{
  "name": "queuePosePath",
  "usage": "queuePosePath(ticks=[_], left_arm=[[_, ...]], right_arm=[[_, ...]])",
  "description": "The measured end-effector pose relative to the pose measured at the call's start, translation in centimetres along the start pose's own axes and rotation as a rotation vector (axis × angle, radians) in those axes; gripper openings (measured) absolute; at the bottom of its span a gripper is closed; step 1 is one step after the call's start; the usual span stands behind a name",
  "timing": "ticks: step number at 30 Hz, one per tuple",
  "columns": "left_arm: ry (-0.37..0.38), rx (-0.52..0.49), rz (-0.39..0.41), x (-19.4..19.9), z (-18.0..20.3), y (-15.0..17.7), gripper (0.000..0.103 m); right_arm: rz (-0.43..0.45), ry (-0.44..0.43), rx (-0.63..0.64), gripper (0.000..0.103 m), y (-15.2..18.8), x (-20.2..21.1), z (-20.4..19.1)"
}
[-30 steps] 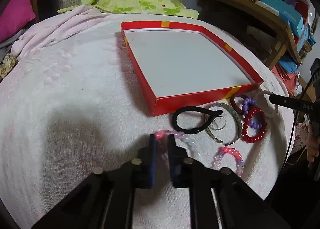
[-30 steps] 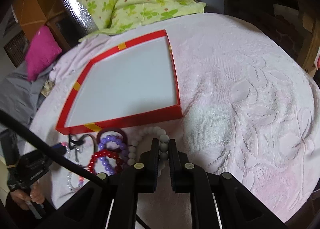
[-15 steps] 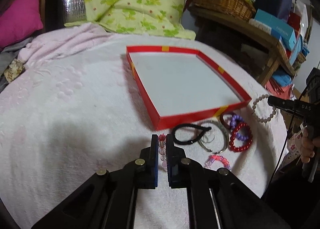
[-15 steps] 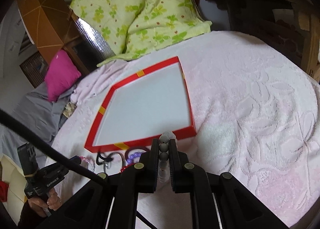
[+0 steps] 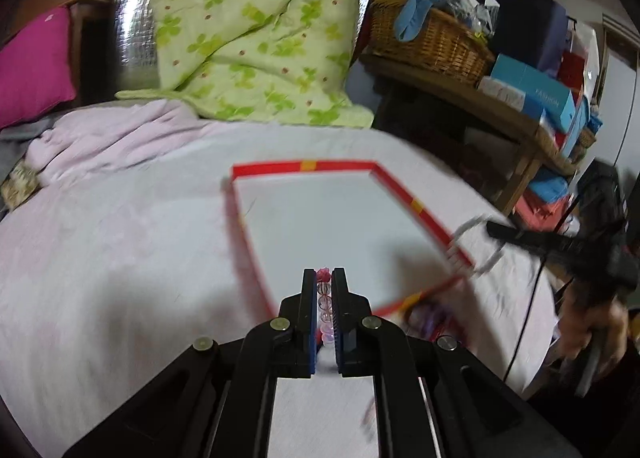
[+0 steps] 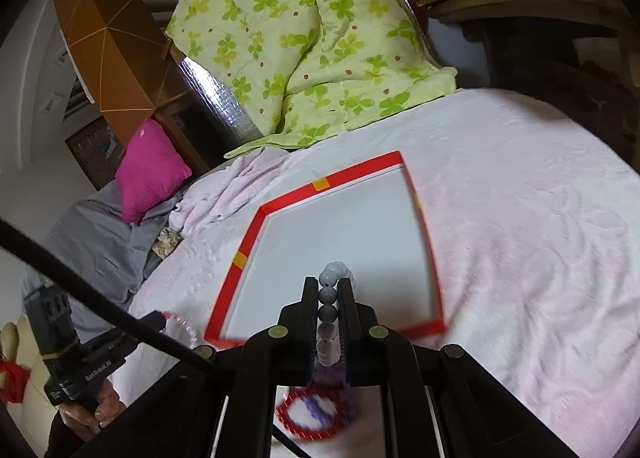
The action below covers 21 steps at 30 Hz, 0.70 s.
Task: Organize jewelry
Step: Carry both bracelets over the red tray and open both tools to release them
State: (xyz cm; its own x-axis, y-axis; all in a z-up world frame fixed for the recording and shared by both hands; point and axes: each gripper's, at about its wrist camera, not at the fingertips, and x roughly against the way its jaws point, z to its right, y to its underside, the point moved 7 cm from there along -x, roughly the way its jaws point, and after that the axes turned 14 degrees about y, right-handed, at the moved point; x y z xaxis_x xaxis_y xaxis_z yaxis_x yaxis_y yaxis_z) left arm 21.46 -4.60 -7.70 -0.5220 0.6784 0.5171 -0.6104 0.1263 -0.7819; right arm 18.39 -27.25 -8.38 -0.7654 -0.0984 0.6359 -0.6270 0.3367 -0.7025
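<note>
My left gripper (image 5: pixel 324 278) is shut on a pink and clear bead bracelet (image 5: pixel 325 298) and holds it above the near edge of the red-rimmed white tray (image 5: pixel 340 167). My right gripper (image 6: pixel 329 286) is shut on a grey and white bead bracelet (image 6: pixel 329 294), raised over the tray's near side (image 6: pixel 328 181). In the left wrist view the right gripper shows at the right with its bracelet (image 5: pixel 464 234) dangling, blurred. A red bead bracelet (image 6: pixel 308 414) with purple beads lies on the cloth below my right gripper.
The tray sits on a pink towel-covered round table (image 5: pixel 100 258). A green floral quilt (image 5: pixel 256 29) and magenta pillow (image 5: pixel 32 61) lie behind. A wooden shelf with a wicker basket (image 5: pixel 432 37) and boxes stands at the right.
Both grippers have lifted with their bracelets and moved forward over the tray. The remaining jewelry has dropped below and behind them.
</note>
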Motion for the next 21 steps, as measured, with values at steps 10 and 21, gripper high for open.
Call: queuePosePath(ticks=[10,21], left_arm=[[-0.025,0.032,-0.062,-7.6,-1.9,-1.1,0.007],[-0.101,0.012,-0.128,-9.1,-3.2,0.1,0.028]], right_arm=[[-0.148,-0.016,-0.037,0.010,-1.2,-7.5,-1.7],[-0.182,0.078,-0.029,0.012,-1.0,-11.0,-1.4]])
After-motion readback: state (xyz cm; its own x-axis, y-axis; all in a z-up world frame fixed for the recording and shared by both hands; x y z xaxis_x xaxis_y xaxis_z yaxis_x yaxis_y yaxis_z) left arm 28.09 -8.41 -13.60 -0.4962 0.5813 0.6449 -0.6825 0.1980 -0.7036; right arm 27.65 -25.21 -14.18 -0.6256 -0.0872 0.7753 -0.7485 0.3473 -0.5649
